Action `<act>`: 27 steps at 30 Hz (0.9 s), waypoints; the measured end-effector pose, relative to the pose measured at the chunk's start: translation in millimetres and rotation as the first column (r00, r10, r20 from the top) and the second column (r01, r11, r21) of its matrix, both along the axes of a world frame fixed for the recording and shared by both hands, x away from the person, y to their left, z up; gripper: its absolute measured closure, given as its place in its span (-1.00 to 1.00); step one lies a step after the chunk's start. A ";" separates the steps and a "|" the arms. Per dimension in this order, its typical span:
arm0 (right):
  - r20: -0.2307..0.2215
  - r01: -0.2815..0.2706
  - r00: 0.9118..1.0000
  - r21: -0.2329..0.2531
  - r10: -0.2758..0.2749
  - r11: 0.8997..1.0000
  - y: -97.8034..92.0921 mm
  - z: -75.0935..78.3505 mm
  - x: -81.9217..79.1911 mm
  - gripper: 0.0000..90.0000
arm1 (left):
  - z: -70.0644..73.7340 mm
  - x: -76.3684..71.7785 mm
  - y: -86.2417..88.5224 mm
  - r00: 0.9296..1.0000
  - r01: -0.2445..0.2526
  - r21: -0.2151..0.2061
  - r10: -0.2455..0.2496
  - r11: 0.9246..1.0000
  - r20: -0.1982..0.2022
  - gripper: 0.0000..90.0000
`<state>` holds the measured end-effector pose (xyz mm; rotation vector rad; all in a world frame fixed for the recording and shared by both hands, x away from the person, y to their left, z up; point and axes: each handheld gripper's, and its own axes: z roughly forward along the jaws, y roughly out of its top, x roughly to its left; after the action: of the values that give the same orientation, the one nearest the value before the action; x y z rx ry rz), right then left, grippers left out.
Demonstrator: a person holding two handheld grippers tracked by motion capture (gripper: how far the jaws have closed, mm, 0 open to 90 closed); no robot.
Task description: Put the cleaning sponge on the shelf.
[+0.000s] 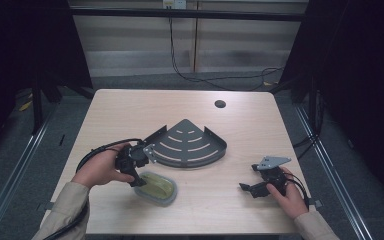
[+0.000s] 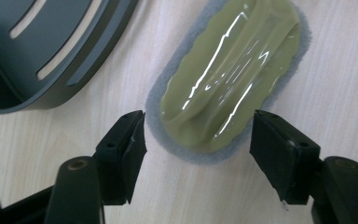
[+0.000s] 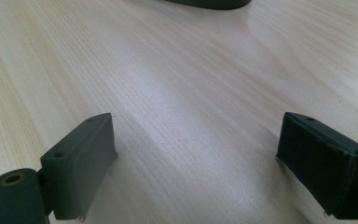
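An oval scrubbing pad with a glossy yellow-green grip on a grey felt base lies flat on the table near its front edge. In the left gripper view the scrubbing pad sits between the spread jaws, its near end level with the pads. My left gripper hangs open just over the pad's left end, touching nothing. A dark grey fan-shaped corner shelf with slots rests behind it. My right gripper is open low over bare table at the front right, and its fingers hold nothing.
The table is light wood with a round cable hole at the back. The shelf's curved front wall lies close to the scrubbing pad's left. Cables run on the floor behind the table.
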<state>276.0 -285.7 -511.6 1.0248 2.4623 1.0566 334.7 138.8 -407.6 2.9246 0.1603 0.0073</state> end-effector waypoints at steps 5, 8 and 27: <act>0.000 0.000 1.000 0.000 0.000 1.000 0.0 0.0 0.0 -0.77 | -0.7 -4.6 -10.6 0.999 0.047 0.007 -0.047 0.999 -0.002 -0.12; 0.000 0.000 1.000 0.000 0.000 1.000 0.0 0.0 0.0 -0.77 | -2.0 -5.9 -14.2 0.998 0.066 0.011 -0.066 0.998 -0.003 -0.07; 0.001 0.001 1.000 -0.002 -0.001 1.000 0.0 0.1 0.0 -0.77 | -6.9 -10.6 -47.0 0.988 0.157 0.058 -0.156 0.986 -0.008 0.53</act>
<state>276.0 -285.8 -511.5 1.0249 2.4616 1.0544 324.1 91.9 -414.5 2.9870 -0.0708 -0.0174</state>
